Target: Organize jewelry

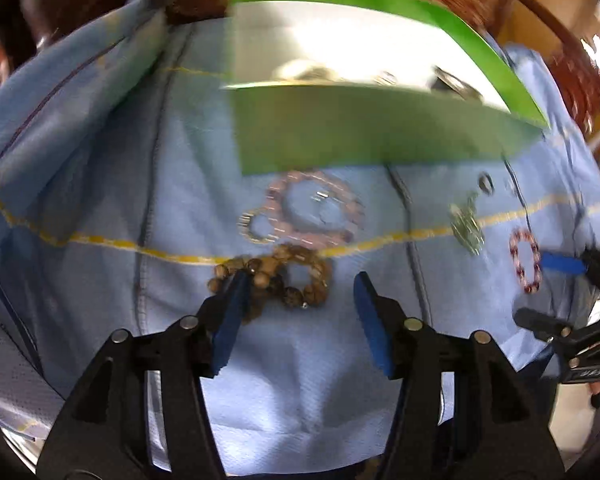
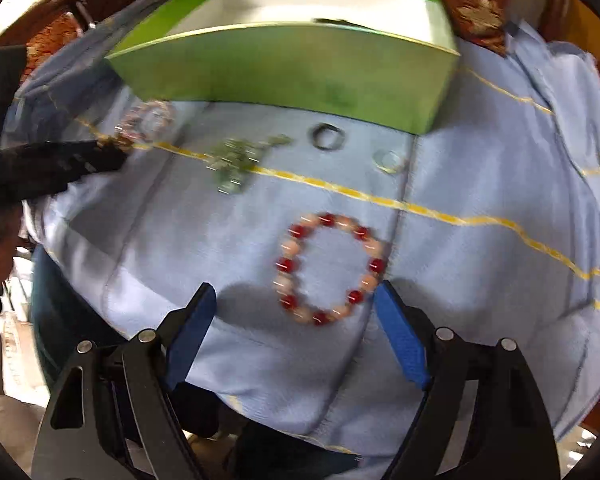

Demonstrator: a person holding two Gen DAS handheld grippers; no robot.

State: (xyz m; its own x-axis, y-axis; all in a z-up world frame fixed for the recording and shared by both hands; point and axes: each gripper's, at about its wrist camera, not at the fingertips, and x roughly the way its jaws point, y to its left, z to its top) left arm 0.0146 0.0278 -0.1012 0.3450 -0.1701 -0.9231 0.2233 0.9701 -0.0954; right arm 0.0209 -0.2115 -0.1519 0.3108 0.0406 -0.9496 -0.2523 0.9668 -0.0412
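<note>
No brand name, label or legible writing is found on any item; marks on the black frame of the right hand-held gripper, seen at the edge of the left wrist view, are too blurred to be read.

One green open-topped box with a pale interior is recorded, set on a light blue cloth crossed by yellow lines. Small metallic pieces are seen inside the box, but a count cannot be given through the blur.

On the cloth in front of the box, loose jewelry is counted as follows: one red-and-peach beaded bracelet; one brown wooden-bead bracelet; one pink beaded bracelet with a smaller pale ring of beads touching it; one silver-green chain piece; one dark ring; one clear ring.

Two tools are present. The left hand-held gripper is held with its blue pads apart, the left pad overlapping the wooden-bead bracelet; contact cannot be confirmed. The right hand-held gripper is held wide apart, the red-and-peach bracelet lying between the pads, unclamped.
</note>
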